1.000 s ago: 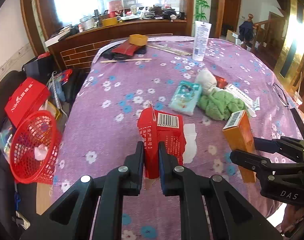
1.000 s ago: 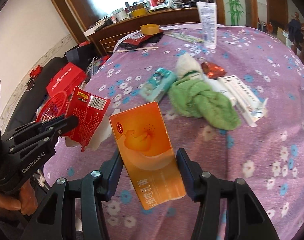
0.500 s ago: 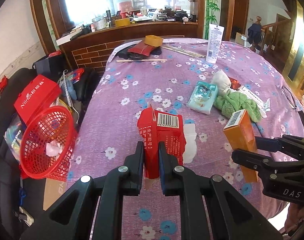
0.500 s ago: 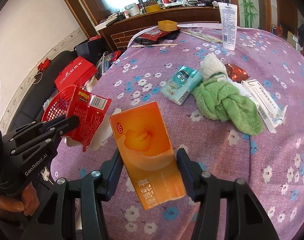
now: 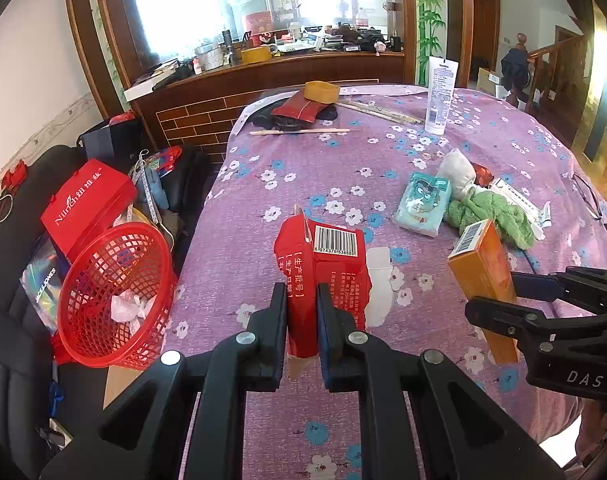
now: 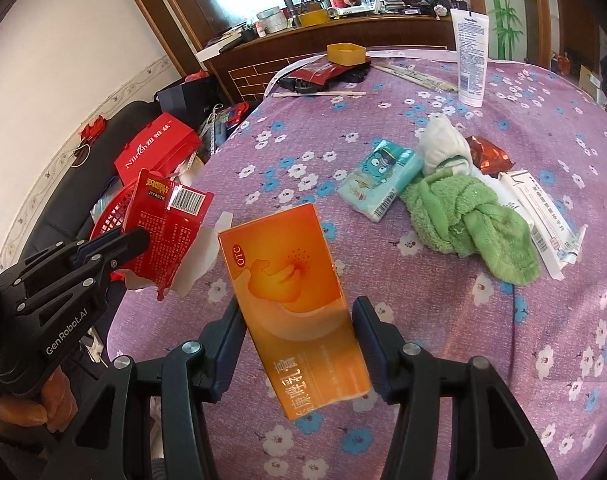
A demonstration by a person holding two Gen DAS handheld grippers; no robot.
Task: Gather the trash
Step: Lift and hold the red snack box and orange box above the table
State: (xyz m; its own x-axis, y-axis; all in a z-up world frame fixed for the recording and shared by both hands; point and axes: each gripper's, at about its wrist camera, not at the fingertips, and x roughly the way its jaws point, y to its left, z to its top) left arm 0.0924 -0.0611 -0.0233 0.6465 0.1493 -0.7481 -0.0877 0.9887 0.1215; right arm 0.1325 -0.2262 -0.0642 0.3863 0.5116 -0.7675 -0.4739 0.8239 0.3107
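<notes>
**Trash boxes held in both claws above the table edge**

Left wrist view. The red box (image 5: 323, 264), flattened and torn, is pinched between the fingers of the left claw (image 5: 302, 320), which is pressed tight on its lower part. A barcode faces up on the box's top panel, and a white paper flap hangs out at its right side. The box is held clear above the table (image 5: 303, 168), which carries a purple flowered cloth. A red mesh basket (image 5: 115, 296) sits tilted off the table's left edge, on dark furniture, with crumpled white paper inside. The right claw (image 5: 499, 300) enters from the right, gripping the orange box (image 5: 481, 268) upright by its sides. Farther back on the cloth lie a teal tissue pack (image 5: 423, 204), a green cloth (image 5: 491, 212) and a white tube (image 5: 439, 96) standing on its cap.

Right wrist view. The orange box (image 6: 295, 304) is clamped between the fingers of the right claw (image 6: 297, 340), its printed front facing the camera, tilted slightly left. The jaws stand part-way apart, closed on the box's width. The left claw (image 6: 135, 240) shows at left, gripping the red box (image 6: 165, 224), with the basket (image 6: 111, 216) partly hidden behind it. A hand (image 6: 27, 404) holds that claw's handle at the lower left. The tissue pack (image 6: 379, 178) and green cloth (image 6: 467, 216) lie touching on the table (image 6: 543, 340).
</notes>
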